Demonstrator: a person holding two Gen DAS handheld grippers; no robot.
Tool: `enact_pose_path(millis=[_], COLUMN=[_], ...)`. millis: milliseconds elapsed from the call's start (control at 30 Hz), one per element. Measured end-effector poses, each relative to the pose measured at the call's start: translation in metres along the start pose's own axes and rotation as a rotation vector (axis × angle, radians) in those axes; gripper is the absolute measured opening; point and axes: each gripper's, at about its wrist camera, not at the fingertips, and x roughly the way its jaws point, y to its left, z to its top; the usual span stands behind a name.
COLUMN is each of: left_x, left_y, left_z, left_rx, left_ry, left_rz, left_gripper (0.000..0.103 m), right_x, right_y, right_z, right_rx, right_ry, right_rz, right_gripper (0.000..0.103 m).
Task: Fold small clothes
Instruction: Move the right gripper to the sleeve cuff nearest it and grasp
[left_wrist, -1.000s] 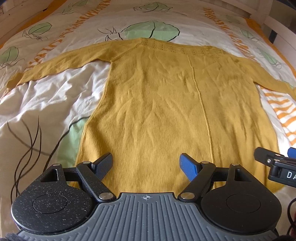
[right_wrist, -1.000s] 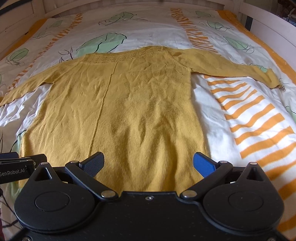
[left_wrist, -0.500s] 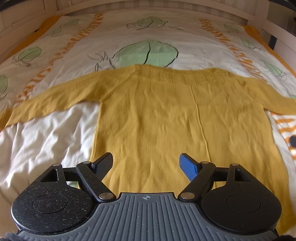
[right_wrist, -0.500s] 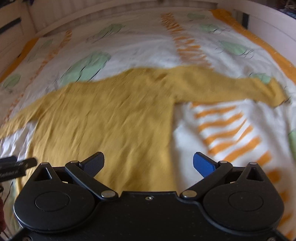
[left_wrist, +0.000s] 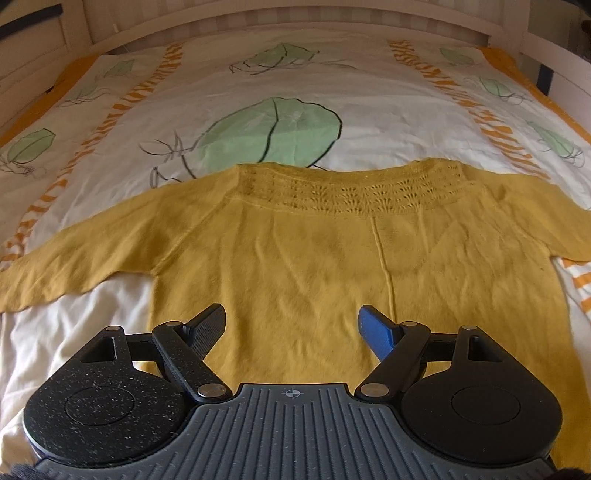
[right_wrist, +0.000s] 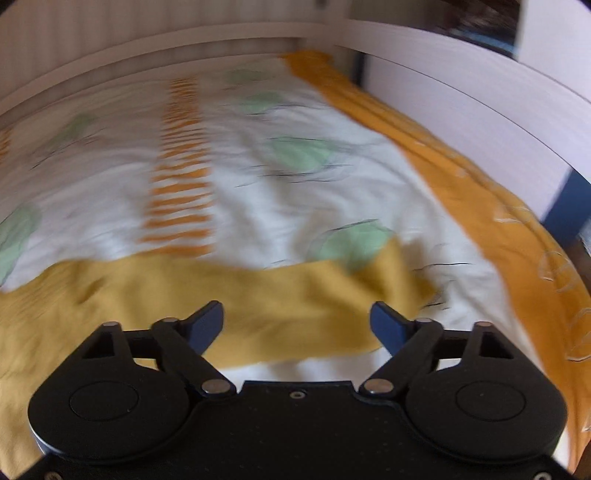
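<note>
A mustard-yellow knit sweater (left_wrist: 314, 258) lies flat on the bed, neckline away from me, sleeves spread to both sides. My left gripper (left_wrist: 293, 326) is open and empty, over the upper body of the sweater, left of its centre seam. In the blurred right wrist view the sweater's right sleeve (right_wrist: 288, 299) runs across the frame, its cuff end at the right. My right gripper (right_wrist: 297, 321) is open and empty, just above that sleeve near the cuff.
The bed cover (left_wrist: 277, 85) is white with green leaves and orange stripes. A white bed frame (left_wrist: 295, 18) curves along the far side. An orange sheet edge (right_wrist: 480, 192) and a white rail (right_wrist: 461, 74) run along the right side.
Both grippers have moved forward from the hem toward the neckline. The right gripper has also swung to the right, out over the right sleeve. Both stay open.
</note>
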Motion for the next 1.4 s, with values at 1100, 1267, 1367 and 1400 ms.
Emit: enact_pose_path(millis=[1100,1267,1367,1400], left_x=[0.056,0.051,0.044,0.042], left_y=[-0.002,0.004,0.012,0.016], left_z=[-0.022,-0.021,-0.024,-0.026], left_rx=[0.013,0.012,0.003,0.0], left_ry=[0.069,0.085,0.087,0.084], left_rz=[-0.065,-0.096,-0.117,-0.121], left_gripper=[0.091,0.09,0.089,0.089], right_x=[0.075,0.022,-0.008,-0.017], right_y=[-0.116,-0.087,-0.052,-0.039], right_z=[0.018,0.052,0.07,0.075], right_rx=[0.376,0.301,0.239,0.219], right_ry=[-0.005,-0.11,-0.161,-0.176], right_rz=[-0.045,0.027,0.09,0.115], right_gripper=[0.011,0.01,0.01,0.01])
